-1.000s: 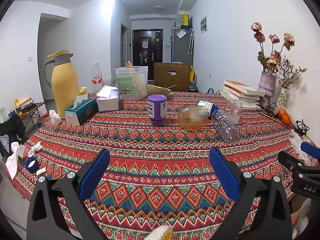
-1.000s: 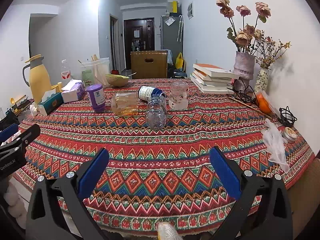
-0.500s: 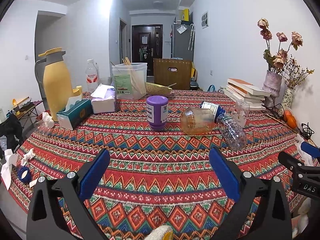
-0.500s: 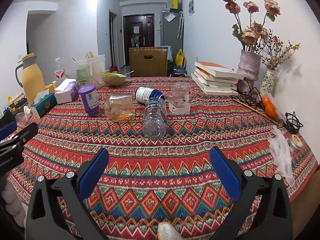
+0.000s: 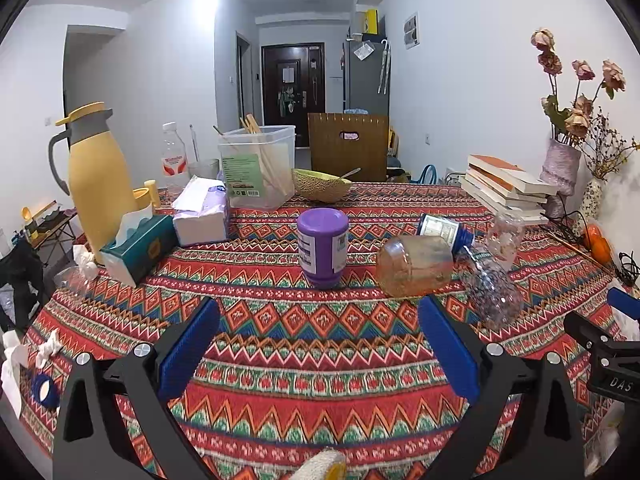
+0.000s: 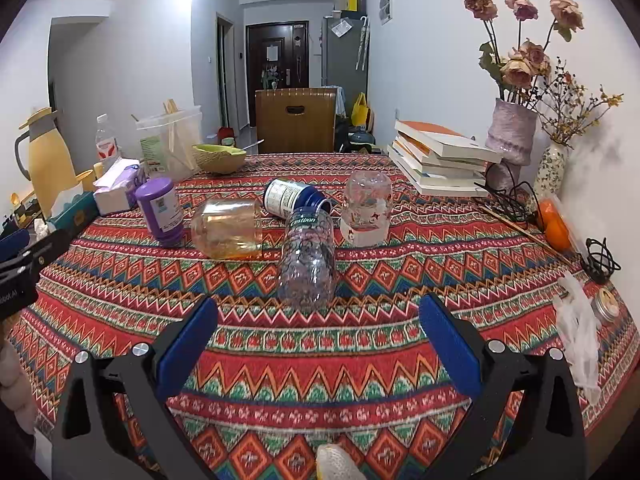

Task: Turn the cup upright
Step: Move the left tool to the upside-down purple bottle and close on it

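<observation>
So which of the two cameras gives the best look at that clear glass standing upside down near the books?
The right wrist view. There the upside-down clear cup stands unobstructed on the tablecloth, fairly near the middle of the picture. In the left wrist view the same cup sits far to the right, smaller, distorted by the fisheye and partly overlapped by the lying clear bottle.

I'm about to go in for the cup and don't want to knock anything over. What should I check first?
1. Left gripper open and empty: ok.
2. Right gripper open and empty: ok.
3. Target identified: the clear patterned cup stands mouth down, and the amber jar lies on its side. Which one is meant: cannot tell.
4. Straight path from the right gripper to the patterned cup: the clear bottle lies in front of it: not ok.
5. Room around the amber jar: the purple jar and the clear bottle flank it closely; contact: cannot tell.
6. Bare tablecloth for setting down: ok.
</observation>
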A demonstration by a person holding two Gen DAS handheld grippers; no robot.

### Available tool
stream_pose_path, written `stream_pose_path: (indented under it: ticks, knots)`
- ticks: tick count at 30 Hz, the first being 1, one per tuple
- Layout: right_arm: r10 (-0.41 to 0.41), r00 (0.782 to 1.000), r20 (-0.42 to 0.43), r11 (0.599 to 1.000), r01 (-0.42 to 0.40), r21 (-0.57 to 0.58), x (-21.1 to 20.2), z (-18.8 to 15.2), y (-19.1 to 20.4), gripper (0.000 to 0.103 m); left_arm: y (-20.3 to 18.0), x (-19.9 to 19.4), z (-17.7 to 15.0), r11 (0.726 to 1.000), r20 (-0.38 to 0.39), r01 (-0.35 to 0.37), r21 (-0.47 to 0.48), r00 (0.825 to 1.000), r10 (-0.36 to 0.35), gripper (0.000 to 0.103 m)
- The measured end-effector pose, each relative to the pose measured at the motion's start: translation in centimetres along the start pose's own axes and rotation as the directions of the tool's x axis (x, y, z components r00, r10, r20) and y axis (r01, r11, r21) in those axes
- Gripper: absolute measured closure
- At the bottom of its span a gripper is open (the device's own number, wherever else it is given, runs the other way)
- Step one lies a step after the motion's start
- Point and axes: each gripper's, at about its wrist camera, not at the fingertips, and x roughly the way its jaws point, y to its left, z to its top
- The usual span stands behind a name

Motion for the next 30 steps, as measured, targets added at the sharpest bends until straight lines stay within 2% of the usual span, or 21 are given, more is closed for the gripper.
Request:
stream_pose_path:
  ticks: [6, 20, 30]
  knots:
    - [0.008, 1.000, 0.001, 1.000, -0.008, -0.012, 2.0, 1.9, 0.3, 0.006, 0.3, 2.5, 1.7, 1.000, -0.018, -0.011, 0.004, 1.000, 0.011, 0.007]
    - [0.098, 0.995, -0.026, 0.994, -0.100, -0.053, 7.8, 5.7, 1.6, 0.006, 0.3, 8.9, 4.7, 0.999, -0.084, -0.036, -0.007, 0.996, 0.036, 0.007]
    - [0.141, 0.989, -0.051, 0.986, -0.145, -0.083, 11.4, 7.2, 2.4, 0.006, -0.4, 13.6, 5.2, 0.999, -0.141, -0.053, -0.012, 0.989, 0.051, 0.007]
